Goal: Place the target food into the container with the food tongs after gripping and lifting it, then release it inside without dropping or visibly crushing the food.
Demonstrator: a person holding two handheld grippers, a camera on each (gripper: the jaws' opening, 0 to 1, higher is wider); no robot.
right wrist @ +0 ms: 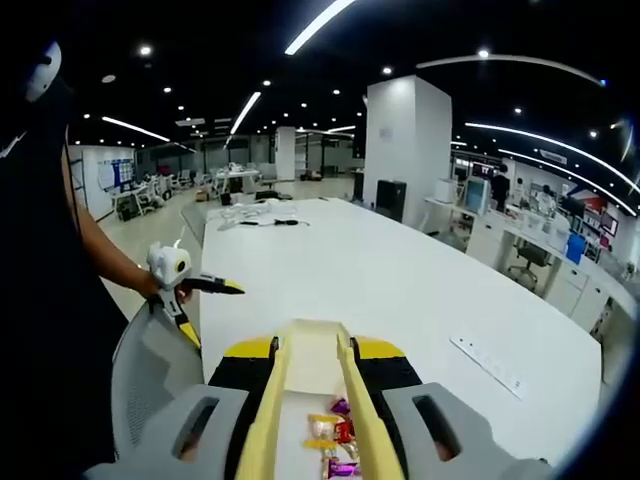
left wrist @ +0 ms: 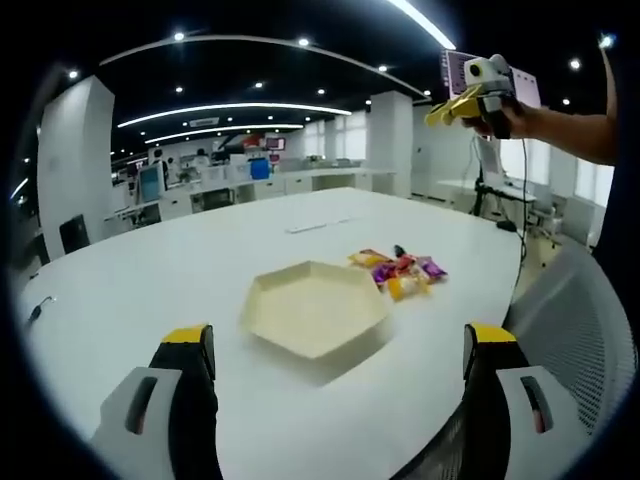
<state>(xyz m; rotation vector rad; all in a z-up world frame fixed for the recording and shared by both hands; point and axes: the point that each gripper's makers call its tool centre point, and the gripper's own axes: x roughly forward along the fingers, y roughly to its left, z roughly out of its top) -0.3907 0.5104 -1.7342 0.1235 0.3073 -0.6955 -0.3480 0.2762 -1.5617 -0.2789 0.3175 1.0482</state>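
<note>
We see a broad white table (left wrist: 200, 270) spreading across the middle of the left gripper view, with a grey mesh chair back (left wrist: 580, 330) at the lower right. In the right gripper view, a white square pillar (right wrist: 405, 145) stands at upper centre, a power strip (right wrist: 487, 365) lies on the table at the right, and desks with monitors (right wrist: 480, 195) sit further right.

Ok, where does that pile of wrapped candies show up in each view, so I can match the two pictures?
Left gripper view: the wrapped candies lie right of centre on the white table, just right of the hexagonal tray.
Right gripper view: the candies sit at the bottom centre, between the yellow tongs.
Shared landmark: the hexagonal tray beside the candies.
</note>
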